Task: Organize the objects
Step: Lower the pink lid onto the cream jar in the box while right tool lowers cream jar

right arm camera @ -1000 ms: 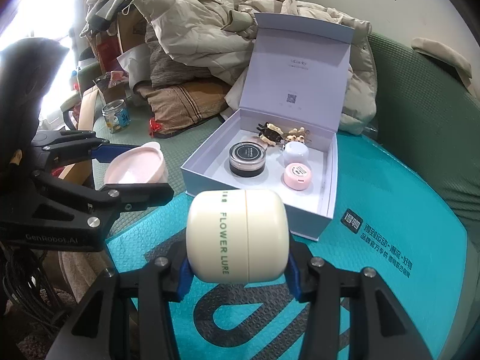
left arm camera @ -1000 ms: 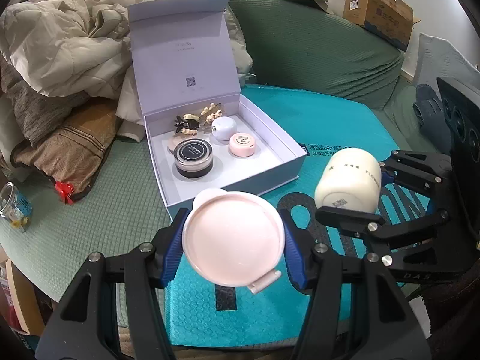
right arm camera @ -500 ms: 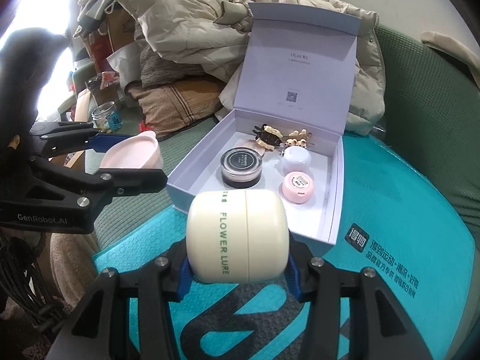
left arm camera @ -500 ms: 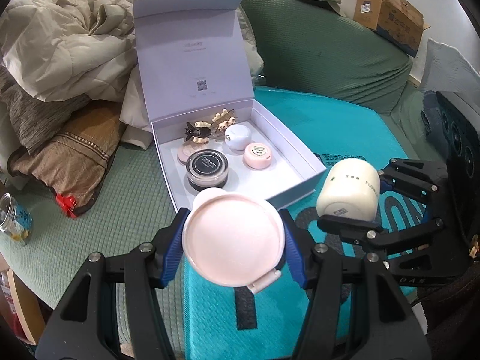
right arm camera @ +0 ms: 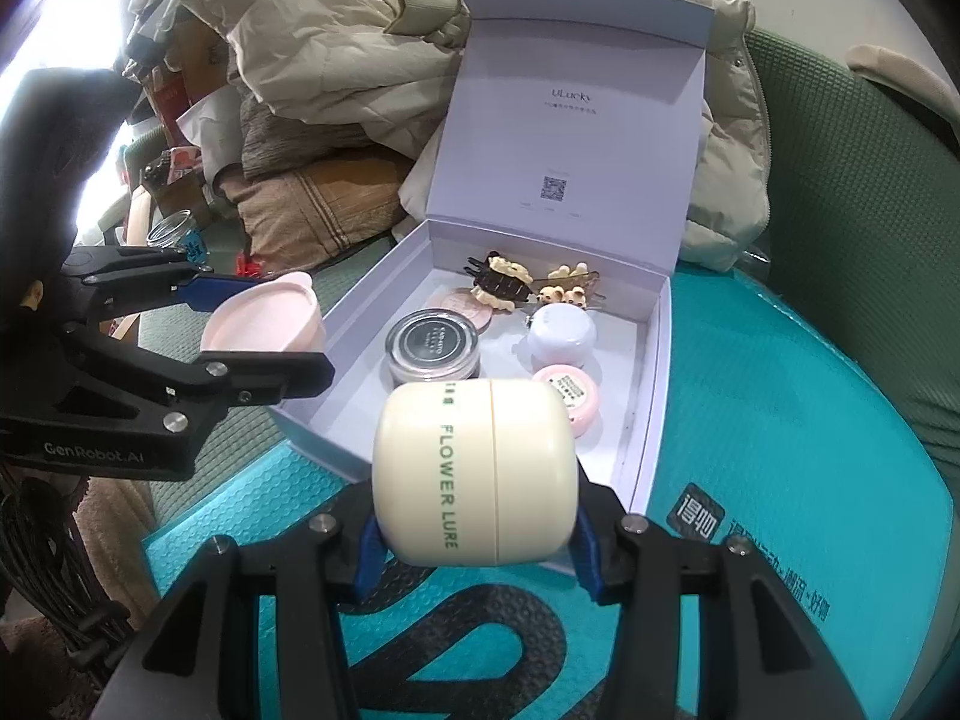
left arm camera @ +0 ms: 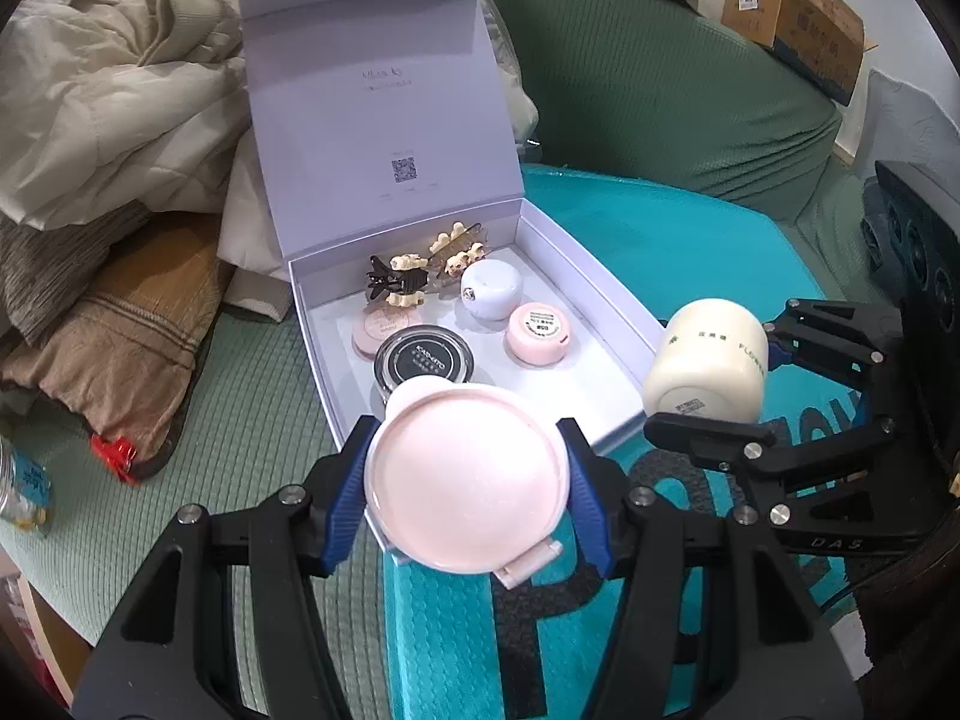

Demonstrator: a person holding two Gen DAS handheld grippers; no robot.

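- The left gripper (left arm camera: pixel 468 495) is clenched on a round pink case (left arm camera: pixel 467 482); one blue pad (left arm camera: pixel 345 498) presses each side of it; the pink case is up in the air, over the near corner of the white box (left arm camera: pixel 618 324); a small tab sticks out at its near edge.
- The right gripper (right arm camera: pixel 477 531) is clenched on a cream jar (right arm camera: pixel 474 471); the jar lies on its side between the pads; green letters on it say FLOWER LURE; it is in the air, over the near wall of the box.
- In the left view the cream jar is to the right of the pink case; the two are near but apart.
- The white box sits open on a teal mat (left arm camera: pixel 660 228); its lid (left arm camera: pixel 378 102) stands up at the back, with a small square code on it.
- Inside the box is a black-lidded jar (right arm camera: pixel 432 348) at the near left; a flat pink disc (left arm camera: pixel 375 330) lies behind it; a white round pot (right arm camera: pixel 563 333) and a small pink pot (left arm camera: pixel 537 333) sit on the right side.
- Two hair clips (left arm camera: pixel 399 282) lie by the back wall; one is black and cream, the other gold and cream.
- The mat lies on a green sofa (left arm camera: pixel 690 90); a heap of beige clothes (left arm camera: pixel 102 102) is piled behind the box on the left; a cardboard box (left arm camera: pixel 792 18) sits on the sofa back; a small glass jar (right arm camera: pixel 174 234) stands far off to the left.
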